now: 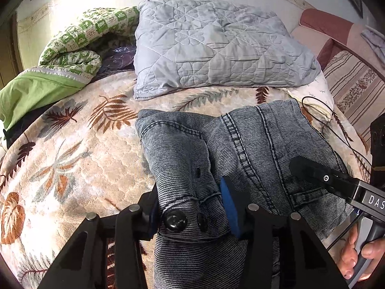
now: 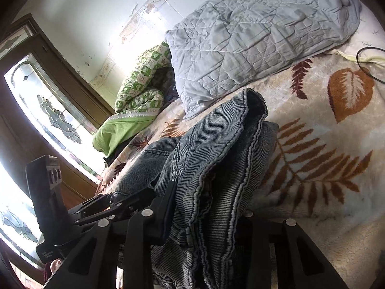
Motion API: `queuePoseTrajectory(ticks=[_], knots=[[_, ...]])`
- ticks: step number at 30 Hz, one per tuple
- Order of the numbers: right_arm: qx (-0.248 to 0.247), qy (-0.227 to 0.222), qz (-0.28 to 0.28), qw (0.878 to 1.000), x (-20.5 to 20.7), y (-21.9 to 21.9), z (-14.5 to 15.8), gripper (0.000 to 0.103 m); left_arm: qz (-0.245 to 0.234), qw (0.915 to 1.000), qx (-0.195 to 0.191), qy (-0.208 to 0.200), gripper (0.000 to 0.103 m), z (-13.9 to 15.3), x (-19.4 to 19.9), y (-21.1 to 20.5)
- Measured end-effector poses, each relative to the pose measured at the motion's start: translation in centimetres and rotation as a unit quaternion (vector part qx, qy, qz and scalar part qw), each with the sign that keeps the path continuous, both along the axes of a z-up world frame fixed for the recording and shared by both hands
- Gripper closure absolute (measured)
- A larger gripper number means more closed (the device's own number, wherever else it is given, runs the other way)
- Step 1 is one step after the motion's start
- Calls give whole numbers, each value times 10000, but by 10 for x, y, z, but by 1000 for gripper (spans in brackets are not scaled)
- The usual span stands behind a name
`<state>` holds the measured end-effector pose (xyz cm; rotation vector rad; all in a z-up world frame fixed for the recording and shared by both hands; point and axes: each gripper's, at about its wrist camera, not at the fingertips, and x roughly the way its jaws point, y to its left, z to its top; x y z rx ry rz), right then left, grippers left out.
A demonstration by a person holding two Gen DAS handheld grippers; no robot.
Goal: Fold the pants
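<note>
Grey-blue denim pants (image 1: pixel 252 139) lie folded over on the leaf-patterned bed cover (image 1: pixel 72 149). My left gripper (image 1: pixel 192 207) is shut on the waistband end with its two black buttons (image 1: pixel 175 219); a blue pad shows on the right finger (image 1: pixel 228 204). The right gripper's finger (image 1: pixel 312 171) rests on the denim at the right of this view. In the right wrist view my right gripper (image 2: pixel 207 214) is shut on bunched layers of the pants (image 2: pixel 216 149), with hems showing. The left gripper (image 2: pixel 115 204) holds the pants' far side there.
A grey quilted pillow (image 1: pixel 216 43) lies behind the pants. A green patterned quilt (image 1: pixel 79 48) is bunched at the far left. A black cable (image 1: pixel 336 130) trails over the cover at the right. A window (image 2: pixel 48 120) is on the left.
</note>
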<state>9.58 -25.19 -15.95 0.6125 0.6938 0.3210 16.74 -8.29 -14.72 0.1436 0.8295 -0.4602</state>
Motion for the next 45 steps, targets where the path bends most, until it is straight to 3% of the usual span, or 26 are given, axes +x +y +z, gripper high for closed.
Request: queuePoseTrajectory(ticks=[14,18,25,27,30,34,36,38,39,42,45], knots=[[361,-405,129,9984,-10,1,25,68,22,9997,-254,8,57,27,-16,19],[543,-152,149,9983,-10,3,17,68,27,9996,-197,183,57,19,-14,23],[383,370,32,9986,-5,4,-5,68,71,9991,35,412,57,-7,-4,20],[324,512,-34,9982,-3,1,-12,68,68,9992,112,390,55,-11,-3,19],[350,719,-101,9967,0,-5,-24,68,112,9983,425,394,43,-22,-2,13],[63,919,-163,9956,2,-3,-34,67,143,9974,487,506,38,-33,0,13],[9,973,-176,9951,2,-4,-38,64,183,9974,461,521,33,-34,2,15],[-127,1045,-244,9941,1,-5,-40,46,291,9970,394,599,24,-37,5,20],[-223,1085,-308,9934,0,-5,-41,42,311,9968,313,673,24,-37,6,23],[-189,1121,-307,9930,-3,-7,-40,41,352,9962,152,776,24,-34,4,28],[-279,1137,-352,9925,-12,-7,-30,40,441,9971,157,603,24,-20,-10,32]])
